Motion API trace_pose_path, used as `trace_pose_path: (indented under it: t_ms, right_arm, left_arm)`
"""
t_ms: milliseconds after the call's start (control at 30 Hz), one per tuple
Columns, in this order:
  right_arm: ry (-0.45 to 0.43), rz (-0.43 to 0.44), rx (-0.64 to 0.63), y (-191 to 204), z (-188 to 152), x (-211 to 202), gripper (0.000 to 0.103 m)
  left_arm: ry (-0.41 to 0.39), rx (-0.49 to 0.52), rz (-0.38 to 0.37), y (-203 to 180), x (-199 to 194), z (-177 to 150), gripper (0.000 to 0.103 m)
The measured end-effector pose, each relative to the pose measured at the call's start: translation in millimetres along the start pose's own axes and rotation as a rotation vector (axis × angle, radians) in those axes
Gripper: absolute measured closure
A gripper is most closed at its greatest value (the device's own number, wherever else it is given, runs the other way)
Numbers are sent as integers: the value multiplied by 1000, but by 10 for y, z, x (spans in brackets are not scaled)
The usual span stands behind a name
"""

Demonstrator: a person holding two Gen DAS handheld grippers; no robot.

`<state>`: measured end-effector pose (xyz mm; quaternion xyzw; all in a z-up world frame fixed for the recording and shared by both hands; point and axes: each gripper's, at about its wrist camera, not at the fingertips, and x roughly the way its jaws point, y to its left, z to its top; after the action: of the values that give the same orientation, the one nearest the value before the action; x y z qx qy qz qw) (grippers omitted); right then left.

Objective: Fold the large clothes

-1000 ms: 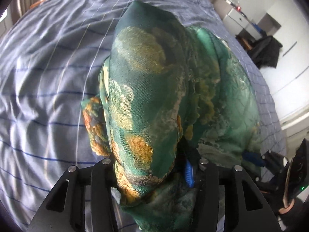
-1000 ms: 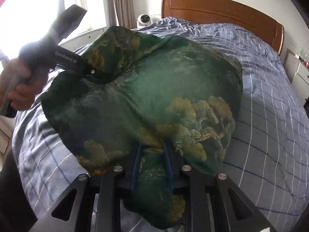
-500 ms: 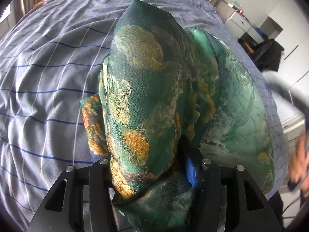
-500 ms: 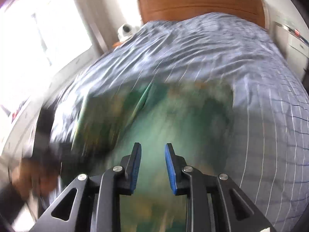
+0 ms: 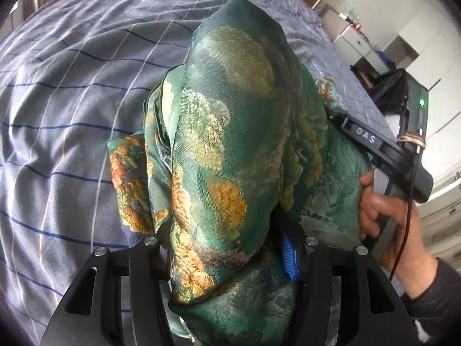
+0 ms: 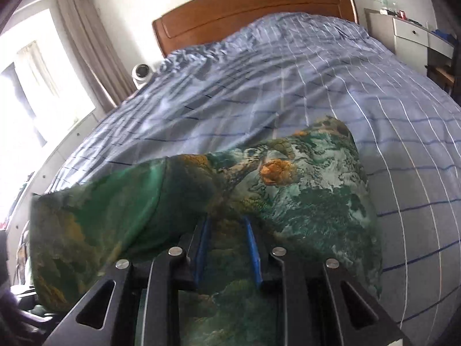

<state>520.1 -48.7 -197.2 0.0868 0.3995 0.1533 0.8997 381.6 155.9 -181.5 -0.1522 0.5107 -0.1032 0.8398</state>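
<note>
A green garment (image 5: 236, 144) printed with gold and orange patches rises in a thick bunch from my left gripper (image 5: 227, 245). Its jaws are opening, with the bunch still filling the gap and touching both fingers. In the right wrist view the garment (image 6: 302, 190) lies spread on the bed, one fold lifted off to the left. My right gripper (image 6: 227, 230) sits low over it, blue pads narrowly apart, cloth showing through the gap. Seen from the left wrist, the right gripper's black body (image 5: 383, 147) pokes under the fold, held by a hand (image 5: 383, 210).
The bed carries a blue-grey checked cover (image 6: 288, 86) up to a wooden headboard (image 6: 245, 8). A white nightstand (image 6: 415, 34) stands at the right, a small white device (image 6: 141, 72) at the left by the curtain. Dark clothes (image 5: 389, 89) hang beyond the bed's right side.
My right gripper let go of the fold it held, swung across and now sits low at the garment beside the left gripper. The left jaws have widened slightly around the bunch.
</note>
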Motion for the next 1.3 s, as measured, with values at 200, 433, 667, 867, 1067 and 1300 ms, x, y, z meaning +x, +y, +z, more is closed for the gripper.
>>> trace_pose_path:
  t_ms: [200, 433, 667, 867, 1067, 1300]
  right_arm:
    - [85, 40, 24, -11, 175, -70, 77]
    - [77, 116, -224, 393, -59, -1235, 74]
    - [76, 37, -429, 625, -1161, -1665, 74]
    - [89, -49, -430, 597, -1355, -1242, 76]
    - [86, -72, -486, 672, -1404, -1220, 76]
    - [10, -78, -456, 773, -1244, -1736, 56]
  left_arm:
    - [6, 13, 26, -37, -29, -8, 46]
    - [7, 11, 30, -39, -26, 4, 46]
    - [9, 9, 37, -58, -13, 6, 45]
    - [8, 13, 72, -106, 21, 17, 45]
    - [-18, 16, 95, -193, -21, -18, 45]
    - [-138, 41, 168, -384, -547, -126, 13]
